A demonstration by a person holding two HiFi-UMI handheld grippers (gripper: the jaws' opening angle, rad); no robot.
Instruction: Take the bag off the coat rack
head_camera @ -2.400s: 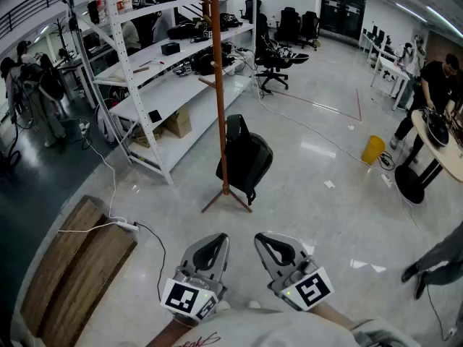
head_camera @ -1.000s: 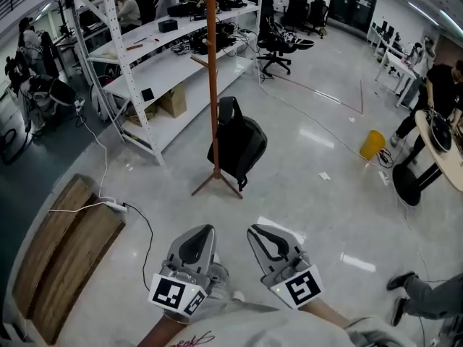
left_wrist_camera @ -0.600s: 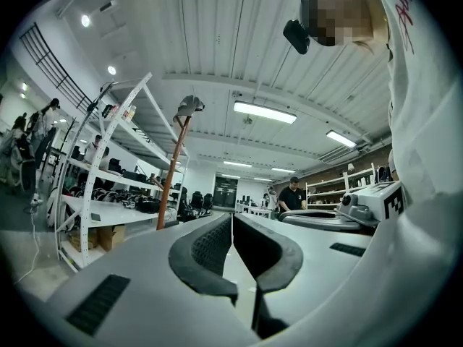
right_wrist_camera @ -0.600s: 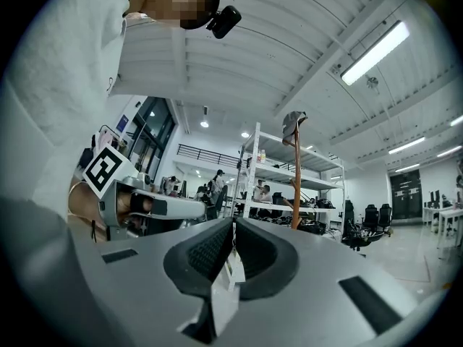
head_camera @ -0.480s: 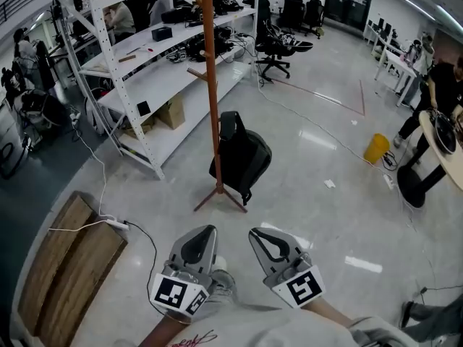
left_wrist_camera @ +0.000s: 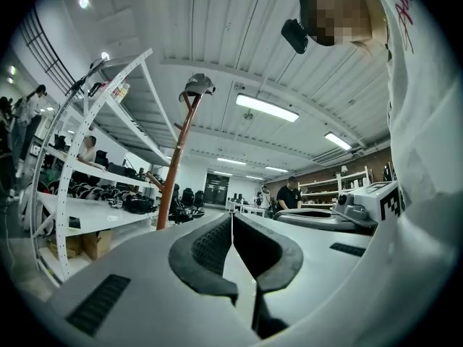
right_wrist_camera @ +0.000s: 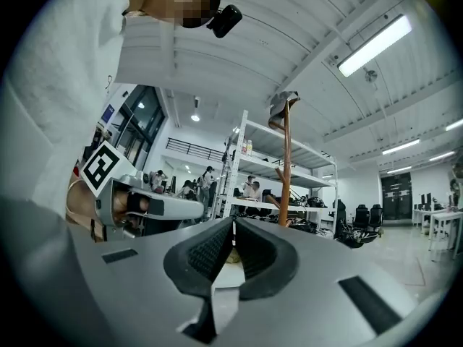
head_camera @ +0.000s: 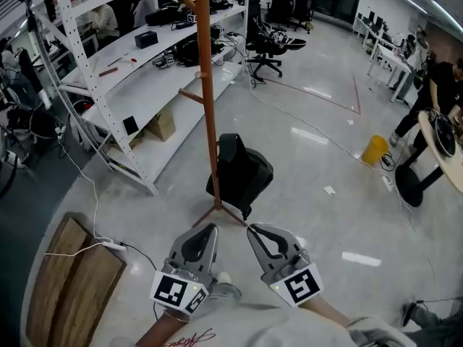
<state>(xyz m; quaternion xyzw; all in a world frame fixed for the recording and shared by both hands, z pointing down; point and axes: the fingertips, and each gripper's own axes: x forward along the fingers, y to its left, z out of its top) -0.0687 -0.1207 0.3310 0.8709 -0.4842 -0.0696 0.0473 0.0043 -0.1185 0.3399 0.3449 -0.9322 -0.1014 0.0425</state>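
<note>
A black backpack [head_camera: 242,172] hangs low on a brown coat rack [head_camera: 205,92], close to the rack's spread feet on the glossy floor. The rack's pole also shows in the left gripper view [left_wrist_camera: 176,172] and in the right gripper view [right_wrist_camera: 286,168], topped by a cap [left_wrist_camera: 198,84]. My left gripper [head_camera: 205,229] and right gripper [head_camera: 256,230] are side by side at the bottom of the head view, short of the rack. Both have their jaws shut with nothing between them.
White metal shelving [head_camera: 126,63] with boxes and gear stands left of the rack. A wooden pallet [head_camera: 69,280] and a white power strip with cable [head_camera: 108,246] lie at the lower left. Office chairs [head_camera: 271,45] stand behind, a yellow bucket [head_camera: 373,149] and a person at a round table [head_camera: 443,132] to the right.
The rack and backpack have drawn nearer to both grippers across the frames as the view advances. Both grippers stay shut and held side by side.
</note>
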